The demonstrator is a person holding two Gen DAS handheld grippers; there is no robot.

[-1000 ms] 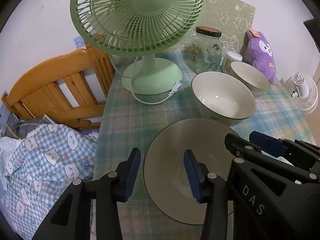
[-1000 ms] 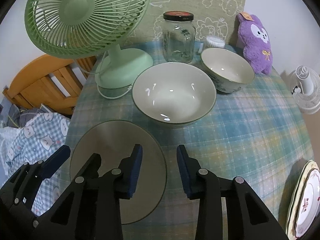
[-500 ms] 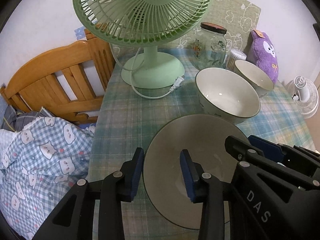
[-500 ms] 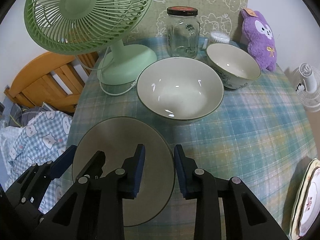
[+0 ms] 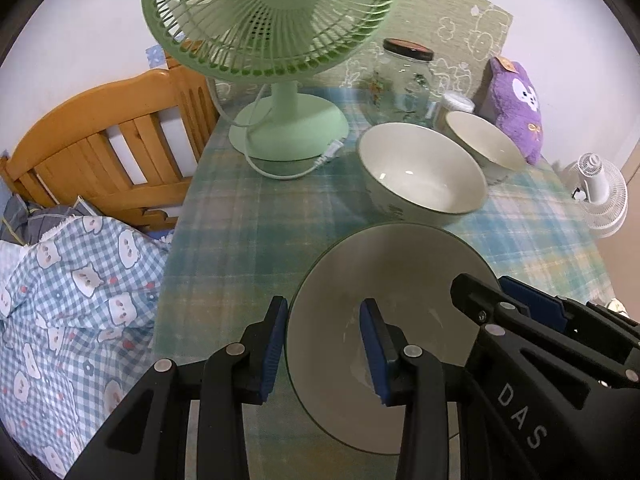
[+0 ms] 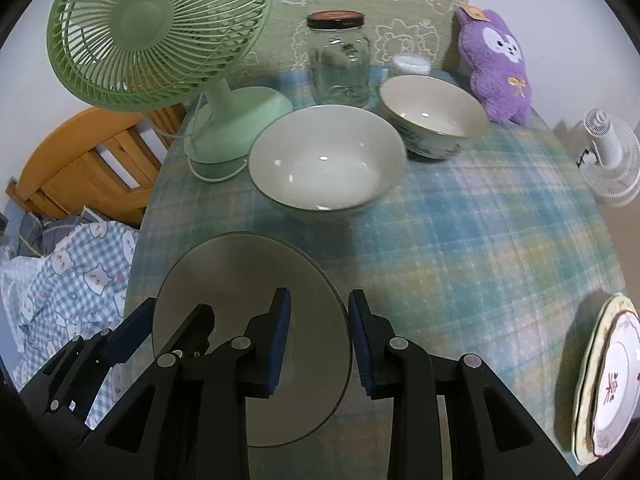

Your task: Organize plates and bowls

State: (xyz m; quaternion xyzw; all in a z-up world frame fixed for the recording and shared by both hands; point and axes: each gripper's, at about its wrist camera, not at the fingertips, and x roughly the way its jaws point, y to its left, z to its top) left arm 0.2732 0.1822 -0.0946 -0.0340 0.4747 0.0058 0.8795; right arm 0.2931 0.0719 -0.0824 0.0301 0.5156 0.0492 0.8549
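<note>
I look down on a table under a blue-green plaid cloth, set against a white wall, with a wooden bed frame and a checked quilt beyond its 9 o'clock edge.

Nearest me, a grey plate lies at the table's near edge. My left gripper straddles its 9 o'clock rim and my right gripper straddles its 3 o'clock rim. Both claws are narrowed around the rim, but I cannot tell whether the blue pads press it.

At 12 o'clock from the plate sits a large bowl, empty and glossy. Past it, toward 1 o'clock, stands a smaller bowl, also empty. Behind them a glass jar with a dark lid looks empty.

A green fan stands at 11 o'clock, a purple plush toy at 2 o'clock. Patterned plates are stacked at 4 o'clock.
</note>
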